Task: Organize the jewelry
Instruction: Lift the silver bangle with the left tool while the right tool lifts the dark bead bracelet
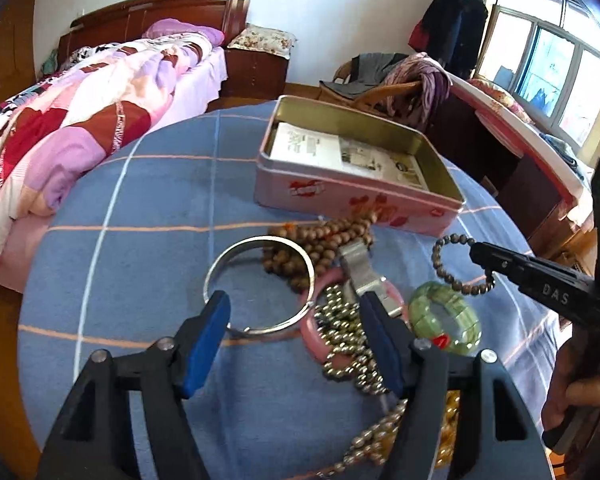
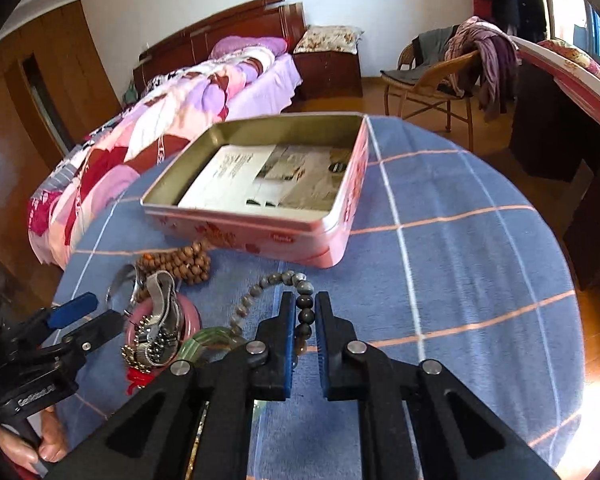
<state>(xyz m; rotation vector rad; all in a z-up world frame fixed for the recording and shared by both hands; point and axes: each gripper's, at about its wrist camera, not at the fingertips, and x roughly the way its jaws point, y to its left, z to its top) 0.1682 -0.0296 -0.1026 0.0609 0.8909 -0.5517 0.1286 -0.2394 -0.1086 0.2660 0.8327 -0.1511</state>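
Observation:
An open pink tin box [image 1: 352,200] [image 2: 260,236] with a paper inside stands on the blue checked tablecloth. In front of it lies a heap of jewelry: brown wooden beads [image 1: 320,240] [image 2: 180,260], a silver bangle [image 1: 260,286], a pink bangle [image 1: 316,340] [image 2: 188,312], a metal watch [image 1: 360,272] [image 2: 162,312], a silver ball chain [image 1: 348,344] and a green bangle [image 1: 446,318] [image 2: 204,342]. My left gripper [image 1: 296,308] is open, low over the heap. My right gripper [image 2: 304,308] [image 1: 476,250] is shut on a grey bead bracelet [image 2: 276,284] [image 1: 452,264].
The round table's edge [image 2: 560,280] curves close on the right. A bed [image 1: 80,120] stands to the left, a wicker chair with clothes [image 2: 452,76] behind the table, a dark desk [image 2: 560,120] to the right.

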